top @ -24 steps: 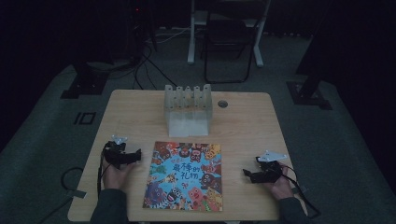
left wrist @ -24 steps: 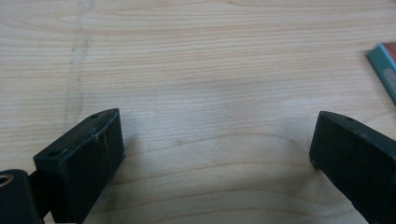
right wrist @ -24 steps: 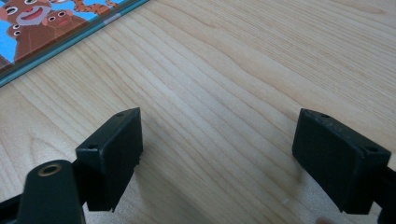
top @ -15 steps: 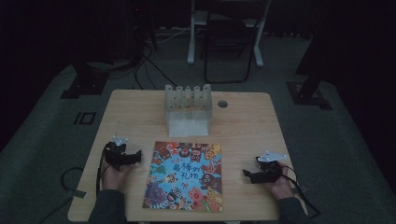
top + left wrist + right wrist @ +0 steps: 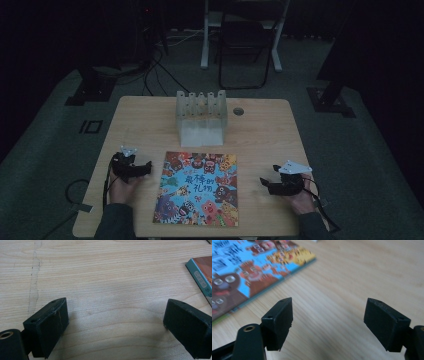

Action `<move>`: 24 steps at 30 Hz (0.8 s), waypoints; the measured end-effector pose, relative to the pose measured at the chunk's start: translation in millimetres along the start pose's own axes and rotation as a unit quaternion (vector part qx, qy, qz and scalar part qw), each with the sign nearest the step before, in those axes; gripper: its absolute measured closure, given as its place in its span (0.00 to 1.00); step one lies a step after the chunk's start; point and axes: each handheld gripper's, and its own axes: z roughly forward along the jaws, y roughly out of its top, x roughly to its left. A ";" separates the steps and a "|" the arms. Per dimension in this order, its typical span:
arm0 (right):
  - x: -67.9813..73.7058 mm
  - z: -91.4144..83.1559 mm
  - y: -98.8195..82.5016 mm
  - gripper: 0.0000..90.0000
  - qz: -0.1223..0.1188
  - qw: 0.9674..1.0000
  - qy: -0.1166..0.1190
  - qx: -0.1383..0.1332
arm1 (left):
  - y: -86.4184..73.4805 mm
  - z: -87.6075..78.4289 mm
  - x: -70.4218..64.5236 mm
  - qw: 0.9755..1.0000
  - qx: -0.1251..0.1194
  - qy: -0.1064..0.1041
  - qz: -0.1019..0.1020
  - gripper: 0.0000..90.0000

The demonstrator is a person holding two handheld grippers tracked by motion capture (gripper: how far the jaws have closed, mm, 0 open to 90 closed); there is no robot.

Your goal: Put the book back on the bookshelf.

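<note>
Surface point(image 5: 150, 125): pale wood, rectangular, set on grey carpet in a dim room; chair and stand legs are seen beyond its far edge.

Picture book point(image 5: 198, 188): closed, cover up, laid flat at the near middle of the surface, between the two grippers and touched by neither.

Rack point(image 5: 201, 116): pale, slotted, upright behind the book, apart from it.

Right gripper point(image 5: 264, 183): jaws spread wide over bare wood, nothing held, just right of the book.

Left gripper point(image 5: 148, 167): jaws likewise wide and empty, just left of the book.

Risk, as judged: a thin flat book offers little edge; it may be pushed across the smooth wood rather than lifted, or its cover creased, if the jaws are brought in too steeply.
</note>
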 end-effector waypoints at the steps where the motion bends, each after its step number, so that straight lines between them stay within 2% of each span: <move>1: 1.7 -1.1 2.8 0.26 -0.005 1.000 -0.001 -0.001 | 0.0 0.0 0.0 1.000 0.000 0.000 0.000 0.07; 7: 7.8 -3.0 14.7 0.27 -0.021 1.000 -0.004 -0.007 | 0.0 -0.1 0.0 1.000 0.000 0.000 0.000 0.07; 14: 11.2 -2.9 31.8 0.34 -0.038 0.999 -0.009 -0.003 | -1.3 -1.1 -1.4 1.000 -0.001 0.003 -0.004 0.07; 20: 13.9 -2.1 47.2 0.34 -0.052 0.999 -0.001 -0.011 | -1.3 -1.3 -1.5 1.000 0.000 0.003 -0.004 0.07; 24: 14.1 0.0 55.6 0.35 -0.051 0.998 0.005 -0.021 | -1.4 -1.3 -1.5 1.000 0.000 0.004 -0.004 0.07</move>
